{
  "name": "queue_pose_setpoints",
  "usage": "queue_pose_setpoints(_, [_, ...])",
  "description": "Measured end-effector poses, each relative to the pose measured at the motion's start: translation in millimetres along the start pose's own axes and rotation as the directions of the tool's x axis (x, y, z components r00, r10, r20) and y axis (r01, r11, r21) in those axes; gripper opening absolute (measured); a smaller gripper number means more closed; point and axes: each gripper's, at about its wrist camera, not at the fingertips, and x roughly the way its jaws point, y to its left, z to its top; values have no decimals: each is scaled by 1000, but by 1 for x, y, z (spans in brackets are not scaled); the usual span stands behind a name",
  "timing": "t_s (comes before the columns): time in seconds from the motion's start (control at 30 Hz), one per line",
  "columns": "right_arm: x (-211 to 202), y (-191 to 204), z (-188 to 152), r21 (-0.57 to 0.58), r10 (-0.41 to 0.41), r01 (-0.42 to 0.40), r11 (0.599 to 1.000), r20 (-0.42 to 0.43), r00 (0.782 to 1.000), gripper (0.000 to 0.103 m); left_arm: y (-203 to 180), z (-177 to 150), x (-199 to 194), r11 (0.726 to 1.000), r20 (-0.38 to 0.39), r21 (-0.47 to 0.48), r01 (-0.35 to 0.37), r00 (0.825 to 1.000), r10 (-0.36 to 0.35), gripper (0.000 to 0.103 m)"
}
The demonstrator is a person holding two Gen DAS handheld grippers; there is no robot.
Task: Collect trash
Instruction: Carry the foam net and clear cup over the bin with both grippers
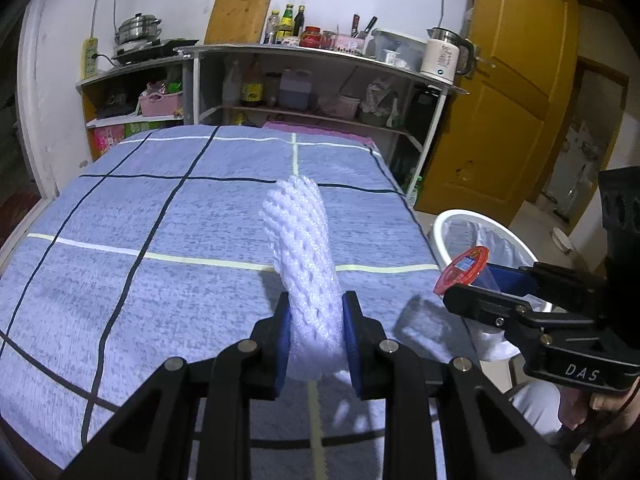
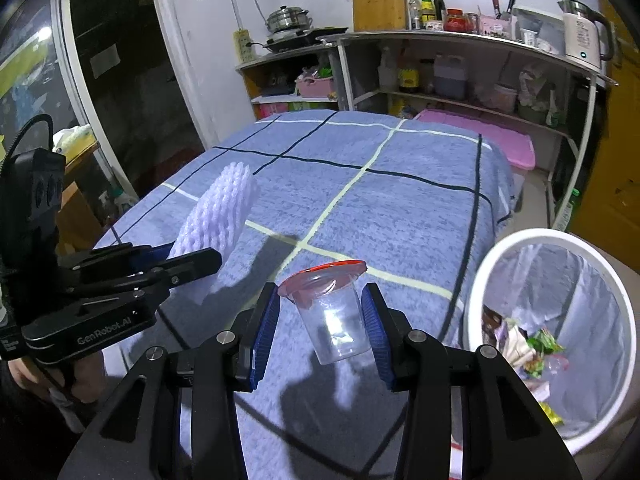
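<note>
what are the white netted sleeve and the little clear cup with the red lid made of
White netted sleeve: looks like soft foam mesh, matte; its open lattice squeezes in between the left gripper pads.
Clear cup: seemingly thin glossy plastic; the blue cloth shows through it, with glints. Its red lid looks like a peel-back film, though that's uncertain.

My left gripper (image 1: 316, 336) holds the foam net (image 1: 304, 264) over the bed (image 1: 160, 200); my right gripper (image 2: 320, 320) holds the cup (image 2: 336, 320) beside it, the bin (image 2: 492, 264) right, shelves (image 1: 320, 52) far.

"DAS" stands on the right tool (image 1: 470, 286); "GenRobot.AI" stands on the left tool (image 2: 192, 258).
</note>
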Motion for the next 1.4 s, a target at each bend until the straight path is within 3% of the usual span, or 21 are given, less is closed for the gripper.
queue_pose_setpoints(0.6, [-42, -16, -21, 50, -36, 33, 998, 54, 998, 44, -42, -6, -14, 997, 1, 65, 43, 999, -44, 25])
queue_pose_setpoints(0.93, [-58, -45, -31, 105, -74, 66, 992, 70, 995, 44, -69, -4, 0, 991, -26, 102, 82, 996, -80, 25])
queue_pose_setpoints(1.4, [-73, -97, -48, 215, -159, 142, 966, 67, 985, 44, -112, 6, 31, 968, -80, 163, 193, 980, -182, 25])
